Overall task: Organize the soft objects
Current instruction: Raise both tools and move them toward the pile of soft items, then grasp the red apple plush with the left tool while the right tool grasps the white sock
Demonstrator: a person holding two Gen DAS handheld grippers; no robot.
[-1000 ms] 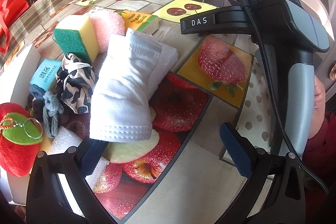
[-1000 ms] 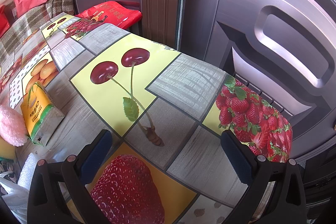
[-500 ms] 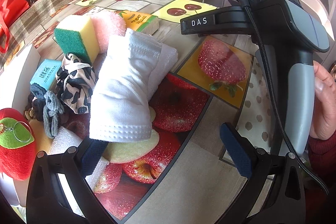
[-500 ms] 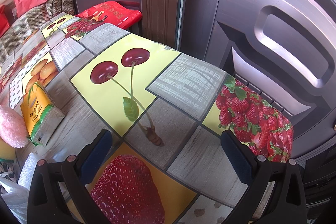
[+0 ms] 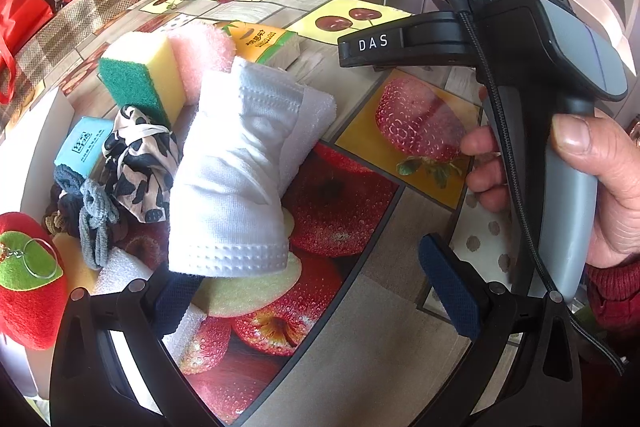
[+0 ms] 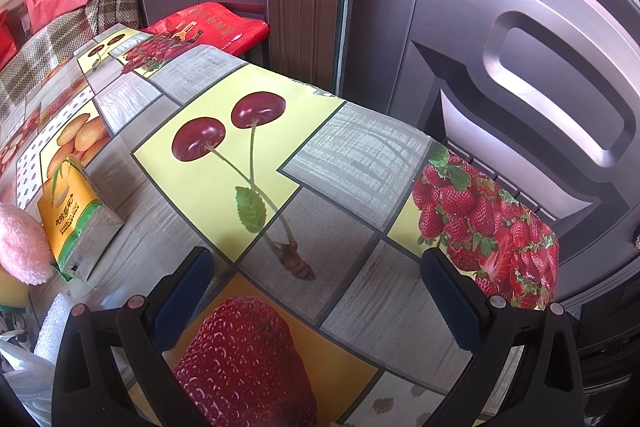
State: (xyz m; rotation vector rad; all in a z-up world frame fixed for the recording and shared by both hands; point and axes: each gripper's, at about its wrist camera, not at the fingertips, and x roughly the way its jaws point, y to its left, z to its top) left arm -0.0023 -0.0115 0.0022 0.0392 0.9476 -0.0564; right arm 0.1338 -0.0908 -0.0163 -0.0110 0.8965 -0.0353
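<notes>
Only the left wrist view shows the pile of soft things on the counter: a white face mask on top, a yellow-green sponge, a leopard scrunchie and a red strawberry plush beside it, with the left hand-held gripper spread wide just in front of the mask. It also shows the person's right hand closed around the grip of the other tool. The right wrist view shows mostly bare fruit-print cloth, the right hand-held gripper spread wide and holding nothing, and a tissue pack at the left.

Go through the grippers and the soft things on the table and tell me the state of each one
Left gripper: open, empty.
Right gripper: open, empty, above the tablecloth.
White face mask: draped over the pile.
Yellow-green sponge: on edge.
Tissue pack: lying flat, sealed.
Leopard scrunchie: crumpled.
</notes>
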